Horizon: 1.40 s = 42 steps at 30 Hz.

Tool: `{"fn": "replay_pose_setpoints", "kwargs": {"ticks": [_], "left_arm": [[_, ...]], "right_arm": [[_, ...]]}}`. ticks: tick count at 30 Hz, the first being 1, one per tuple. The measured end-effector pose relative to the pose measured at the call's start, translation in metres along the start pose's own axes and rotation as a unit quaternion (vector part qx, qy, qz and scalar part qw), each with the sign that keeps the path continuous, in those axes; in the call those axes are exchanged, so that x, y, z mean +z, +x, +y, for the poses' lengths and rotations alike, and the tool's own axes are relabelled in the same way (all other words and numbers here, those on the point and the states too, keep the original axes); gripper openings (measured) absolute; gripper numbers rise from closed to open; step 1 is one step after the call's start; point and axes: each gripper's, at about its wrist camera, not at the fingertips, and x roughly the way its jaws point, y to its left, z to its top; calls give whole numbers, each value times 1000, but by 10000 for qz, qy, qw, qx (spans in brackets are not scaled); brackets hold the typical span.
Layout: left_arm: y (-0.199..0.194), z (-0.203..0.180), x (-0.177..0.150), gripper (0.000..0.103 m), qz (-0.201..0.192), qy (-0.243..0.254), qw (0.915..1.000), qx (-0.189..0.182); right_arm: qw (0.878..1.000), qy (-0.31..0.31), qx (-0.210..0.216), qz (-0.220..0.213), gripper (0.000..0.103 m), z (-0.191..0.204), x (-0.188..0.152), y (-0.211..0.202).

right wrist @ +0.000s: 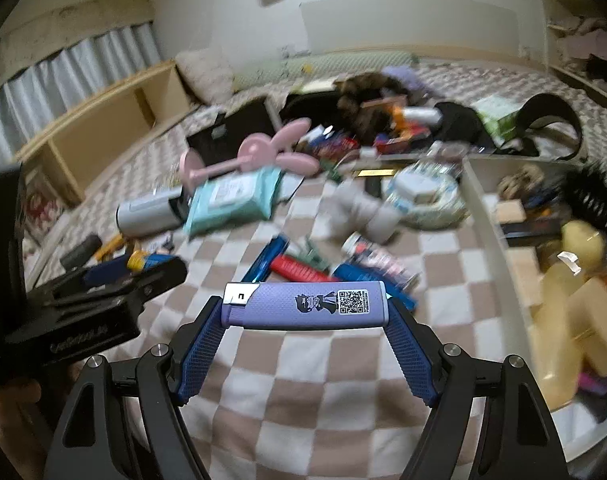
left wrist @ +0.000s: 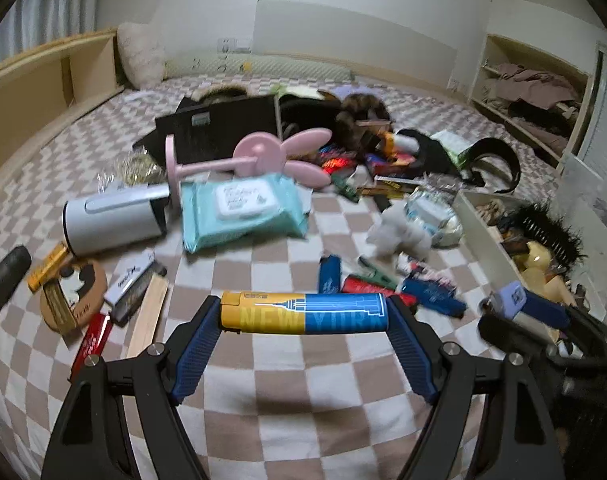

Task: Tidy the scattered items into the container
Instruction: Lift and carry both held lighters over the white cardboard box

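My left gripper (left wrist: 303,314) is shut on a yellow-and-blue "NEW YORK" lighter (left wrist: 303,312), held crosswise above the checkered bedcover. My right gripper (right wrist: 305,312) is shut on a lilac lighter (right wrist: 303,305) with a QR sticker, also held crosswise. The right gripper with its lilac lighter (left wrist: 511,300) shows at the right of the left wrist view; the left gripper and its lighter (right wrist: 147,261) show at the left of the right wrist view. The white container (right wrist: 483,216) stands at the right, holding a black hairbrush (right wrist: 591,196), a yellow bottle and boxes. More lighters (right wrist: 299,270) lie on the cover ahead.
A teal wet-wipes pack (left wrist: 239,208), a pink bunny-eared stand (left wrist: 259,156), a grey cylinder (left wrist: 111,220), a round wooden coaster (left wrist: 73,292) and a red lighter (left wrist: 91,340) lie to the left. A black bag, packets and a black headband (left wrist: 495,160) lie farther back. Wooden shelves line both sides.
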Motion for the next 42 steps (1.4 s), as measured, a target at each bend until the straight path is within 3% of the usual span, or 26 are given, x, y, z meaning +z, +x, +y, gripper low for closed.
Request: {"fn": "replay_pose_setpoints", "kwargs": {"ticks": [8, 23, 42], "left_arm": [[-6, -29, 12, 81, -110, 153, 9996, -219], [-11, -128, 39, 81, -310, 770, 9921, -940], [20, -234, 53, 81, -153, 1506, 9772, -1487]], "right_arm": [[9982, 339, -228, -437, 80, -37, 23, -30], [9894, 819, -790, -900, 80, -121, 33, -87], [9727, 1472, -1498, -987, 80, -224, 13, -127]]}}
